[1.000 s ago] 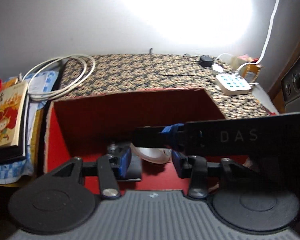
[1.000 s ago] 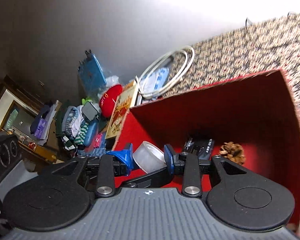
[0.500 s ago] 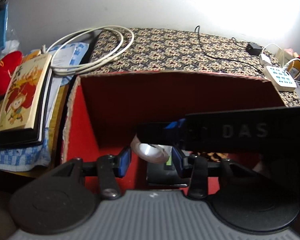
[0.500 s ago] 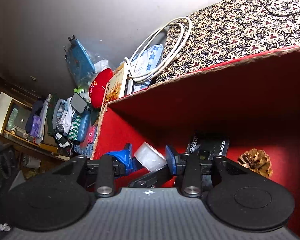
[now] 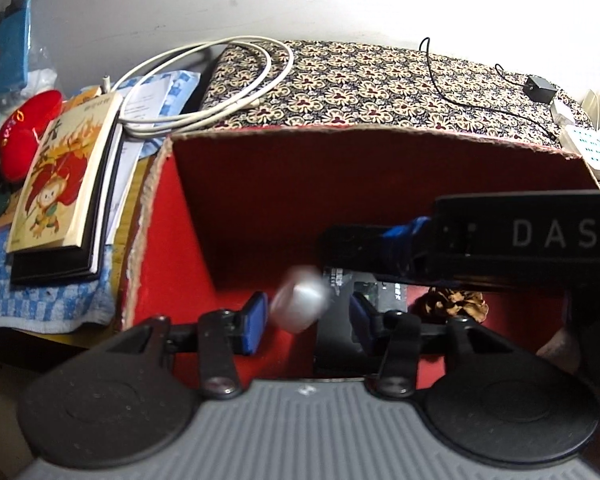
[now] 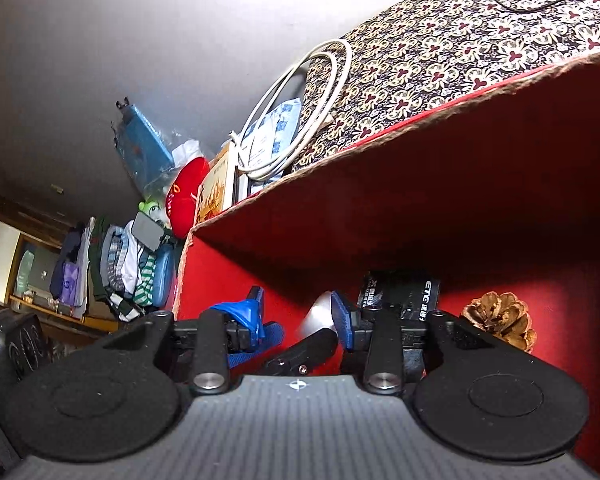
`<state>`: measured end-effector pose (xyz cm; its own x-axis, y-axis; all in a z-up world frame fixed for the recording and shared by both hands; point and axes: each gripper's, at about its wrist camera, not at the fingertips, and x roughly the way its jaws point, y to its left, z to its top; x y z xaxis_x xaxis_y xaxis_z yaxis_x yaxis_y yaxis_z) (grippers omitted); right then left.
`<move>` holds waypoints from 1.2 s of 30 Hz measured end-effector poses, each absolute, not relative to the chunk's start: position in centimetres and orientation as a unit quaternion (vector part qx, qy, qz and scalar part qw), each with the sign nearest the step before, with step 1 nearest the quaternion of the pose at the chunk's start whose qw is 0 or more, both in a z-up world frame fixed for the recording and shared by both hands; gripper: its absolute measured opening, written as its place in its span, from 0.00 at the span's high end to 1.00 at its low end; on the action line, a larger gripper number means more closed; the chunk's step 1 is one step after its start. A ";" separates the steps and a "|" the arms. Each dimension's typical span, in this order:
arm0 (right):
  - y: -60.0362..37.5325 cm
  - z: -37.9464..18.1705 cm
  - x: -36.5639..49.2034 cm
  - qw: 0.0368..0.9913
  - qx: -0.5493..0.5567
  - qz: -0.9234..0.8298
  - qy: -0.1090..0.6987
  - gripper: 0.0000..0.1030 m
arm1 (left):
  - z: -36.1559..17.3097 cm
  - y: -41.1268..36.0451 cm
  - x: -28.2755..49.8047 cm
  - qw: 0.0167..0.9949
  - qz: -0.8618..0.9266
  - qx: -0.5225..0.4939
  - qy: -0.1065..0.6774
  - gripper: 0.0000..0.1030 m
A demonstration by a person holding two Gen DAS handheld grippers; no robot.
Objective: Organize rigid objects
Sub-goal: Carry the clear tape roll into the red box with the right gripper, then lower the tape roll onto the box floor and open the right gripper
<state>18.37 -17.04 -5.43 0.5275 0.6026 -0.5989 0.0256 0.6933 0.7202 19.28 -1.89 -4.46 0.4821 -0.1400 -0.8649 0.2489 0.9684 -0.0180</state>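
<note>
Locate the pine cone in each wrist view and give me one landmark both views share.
Left wrist view: the pine cone lies on the red box's floor, lower right of centre, just under the other claw's black body.
Right wrist view: the pine cone sits at lower right, beside the black ETC box.
Shared landmark: the coiled white cable beyond the red box.

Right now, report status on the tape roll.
Both grippers, left and right, open. Tape roll blurred, loose inside red box. Pinecone, black case alongside.
</note>
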 end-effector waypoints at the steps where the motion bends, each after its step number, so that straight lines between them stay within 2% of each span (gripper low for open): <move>1: -17.1 -5.4 18.3 0.803 0.348 0.178 0.451 0.79 | -4.5 -1.9 19.3 0.859 -0.113 0.055 0.496 0.47; 36: -17.1 -4.8 17.5 0.841 0.306 0.086 0.438 0.79 | -4.5 -2.4 18.6 0.873 -0.088 0.082 0.473 0.46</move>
